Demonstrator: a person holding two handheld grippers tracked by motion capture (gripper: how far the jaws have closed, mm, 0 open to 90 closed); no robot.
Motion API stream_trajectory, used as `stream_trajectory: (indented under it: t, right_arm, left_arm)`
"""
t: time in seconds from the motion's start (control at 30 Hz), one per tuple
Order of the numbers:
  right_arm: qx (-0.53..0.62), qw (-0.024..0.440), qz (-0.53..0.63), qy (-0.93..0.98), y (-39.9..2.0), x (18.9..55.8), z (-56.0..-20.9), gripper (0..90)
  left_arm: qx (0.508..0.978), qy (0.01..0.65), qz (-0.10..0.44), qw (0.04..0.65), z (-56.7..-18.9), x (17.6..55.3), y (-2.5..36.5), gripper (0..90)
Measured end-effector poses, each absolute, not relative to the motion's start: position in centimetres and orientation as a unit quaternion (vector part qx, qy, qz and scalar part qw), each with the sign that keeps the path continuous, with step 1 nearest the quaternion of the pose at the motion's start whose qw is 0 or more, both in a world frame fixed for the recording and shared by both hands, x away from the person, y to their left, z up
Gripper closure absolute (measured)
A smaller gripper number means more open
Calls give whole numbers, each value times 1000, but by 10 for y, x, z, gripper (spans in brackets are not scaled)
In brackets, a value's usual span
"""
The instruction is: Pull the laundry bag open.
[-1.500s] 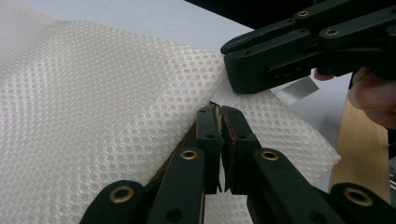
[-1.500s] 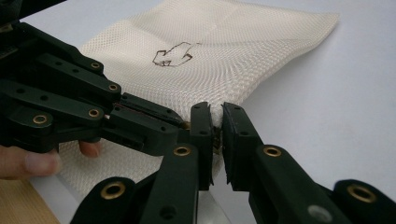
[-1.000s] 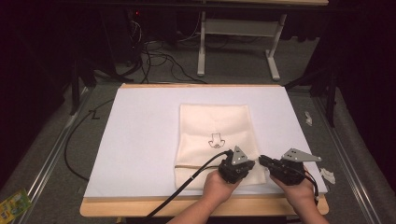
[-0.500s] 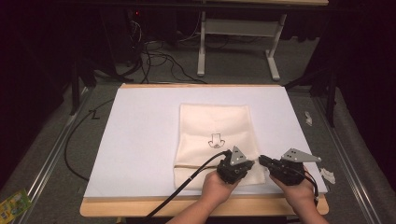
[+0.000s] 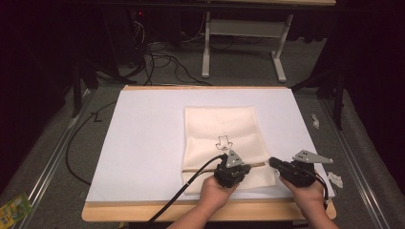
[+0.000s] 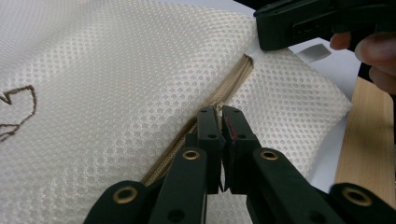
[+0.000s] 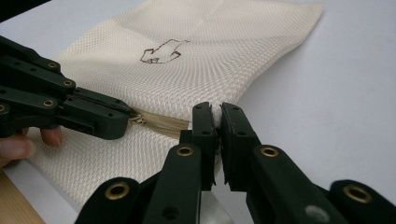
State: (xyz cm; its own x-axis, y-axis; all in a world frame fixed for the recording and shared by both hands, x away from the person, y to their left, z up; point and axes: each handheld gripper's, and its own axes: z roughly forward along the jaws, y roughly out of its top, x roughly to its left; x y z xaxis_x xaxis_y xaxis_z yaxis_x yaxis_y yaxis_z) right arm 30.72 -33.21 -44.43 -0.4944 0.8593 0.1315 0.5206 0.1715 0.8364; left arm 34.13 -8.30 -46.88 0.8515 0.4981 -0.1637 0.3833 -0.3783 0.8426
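1. Your mesh bag (image 5: 224, 138) lies flat on the white sheet (image 5: 143, 138) that covers the wooden table (image 5: 205, 211). It sits a bit right of the middle, with its near edge close to you.
2. The bag is cream, with tiny holes all over it, and it has a small dark drawing (image 5: 223, 141) near its middle.
3. A tan zipper (image 6: 219, 100) runs across the bag close to its near edge.
4. Your left gripper (image 5: 232, 170) is down on the bag, right at the zipper. In the left gripper view its two black jaws are pressed together on the zipper line — they seem to pinch something small there, but the jaws hide what it is.
5. Your right gripper (image 5: 276, 163) is at the right end of the zipper, on the bag's right edge. In the right gripper view (image 7: 218, 122) its jaws are pinching the bag's edge, and a bit of cream cloth pokes up between the tips.
6. The two grippers point at each other along the zipper — near, but not touching.
7. Little white scraps (image 5: 335, 179) lie off the table's right side, on the grey floor (image 5: 57, 157).
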Motion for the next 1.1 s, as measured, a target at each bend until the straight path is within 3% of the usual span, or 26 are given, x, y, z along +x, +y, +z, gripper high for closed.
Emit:
stream_trajectory:
  t: [0.4, 0.8, 0.9, 1.1]
  right_arm:
    - [446, 200, 442, 753, -323, 305, -442, 860]
    - [458, 216, 428, 749, -322, 305, -439, 867]
    - [472, 235, 422, 737, -329, 305, -436, 870]
    - [489, 227, 430, 724, -348, 307, -440, 868]
  left_arm:
    - [832, 256, 72, 486, -466, 339, -69, 876]
    - [827, 279, 51, 486, -466, 344, -58, 878]
    - [820, 301, 41, 485, -469, 349, -45, 878]
    - [823, 315, 55, 470, -471, 352, -11, 877]
